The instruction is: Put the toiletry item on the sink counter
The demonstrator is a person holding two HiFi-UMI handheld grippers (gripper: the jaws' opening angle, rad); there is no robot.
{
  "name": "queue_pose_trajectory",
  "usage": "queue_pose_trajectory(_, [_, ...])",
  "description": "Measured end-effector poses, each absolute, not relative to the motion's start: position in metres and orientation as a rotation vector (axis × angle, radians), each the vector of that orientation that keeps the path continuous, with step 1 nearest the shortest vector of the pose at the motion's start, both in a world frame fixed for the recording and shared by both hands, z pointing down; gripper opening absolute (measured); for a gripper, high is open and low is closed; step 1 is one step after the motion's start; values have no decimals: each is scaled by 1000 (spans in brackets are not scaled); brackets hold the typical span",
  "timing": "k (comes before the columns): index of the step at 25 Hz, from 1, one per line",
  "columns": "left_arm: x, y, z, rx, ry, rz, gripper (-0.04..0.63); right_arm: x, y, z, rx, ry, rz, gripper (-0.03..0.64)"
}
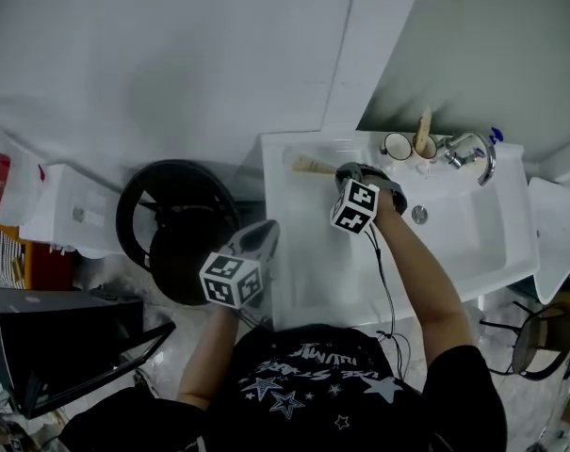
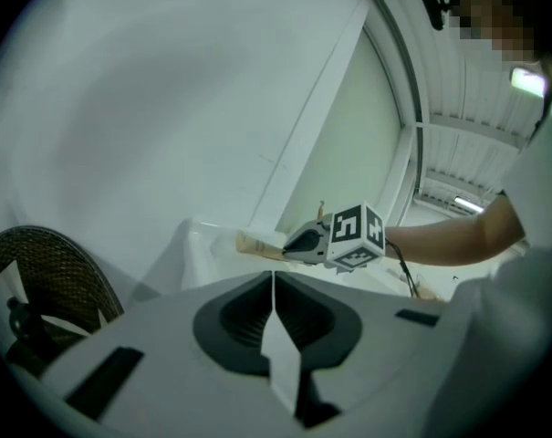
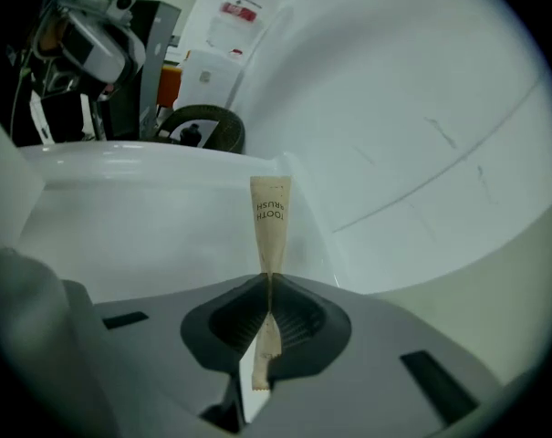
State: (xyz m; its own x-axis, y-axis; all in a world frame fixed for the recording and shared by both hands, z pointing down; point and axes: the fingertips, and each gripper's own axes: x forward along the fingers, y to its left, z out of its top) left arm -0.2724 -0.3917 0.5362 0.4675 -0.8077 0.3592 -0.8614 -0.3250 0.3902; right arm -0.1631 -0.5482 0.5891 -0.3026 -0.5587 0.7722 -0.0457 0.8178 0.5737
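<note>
A toothbrush in a tan paper sleeve point(image 3: 271, 222) is pinched between the jaws of my right gripper point(image 3: 269, 286), which is shut on it. The head view shows that packet point(image 1: 311, 165) sticking out leftward from my right gripper point(image 1: 343, 171) over the back left part of the white sink counter point(image 1: 283, 196). From the left gripper view the packet point(image 2: 257, 244) juts from the right gripper's tip. My left gripper point(image 1: 258, 238) hangs off the counter's left edge, its jaws point(image 2: 274, 286) shut with nothing in them.
At the back of the sink a cup point(image 1: 397, 146) and a holder with a wooden item point(image 1: 423, 139) stand beside the chrome tap point(image 1: 473, 152). A round black bin point(image 1: 176, 224) sits on the floor left of the sink. A white toilet point(image 1: 555, 234) is at the right.
</note>
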Motion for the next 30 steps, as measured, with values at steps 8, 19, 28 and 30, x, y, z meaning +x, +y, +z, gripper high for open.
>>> queue_pose_trajectory(8, [-285, -401, 547, 2143, -1379, 108, 20, -176, -573, 609, 339, -1711, -705, 21])
queue_pose_trajectory(19, [-292, -409, 557, 2118, -1377, 110, 20, -190, -592, 626, 220, -1685, -742, 23])
queue_pose_trajectory(28, [-292, -410, 558, 2114, -1380, 121, 20, -190, -591, 626, 234, -1707, -758, 25])
queue_pose_trajectory(30, [-291, -409, 558, 2112, -1379, 122, 20, -190, -591, 626, 239, -1711, -759, 25])
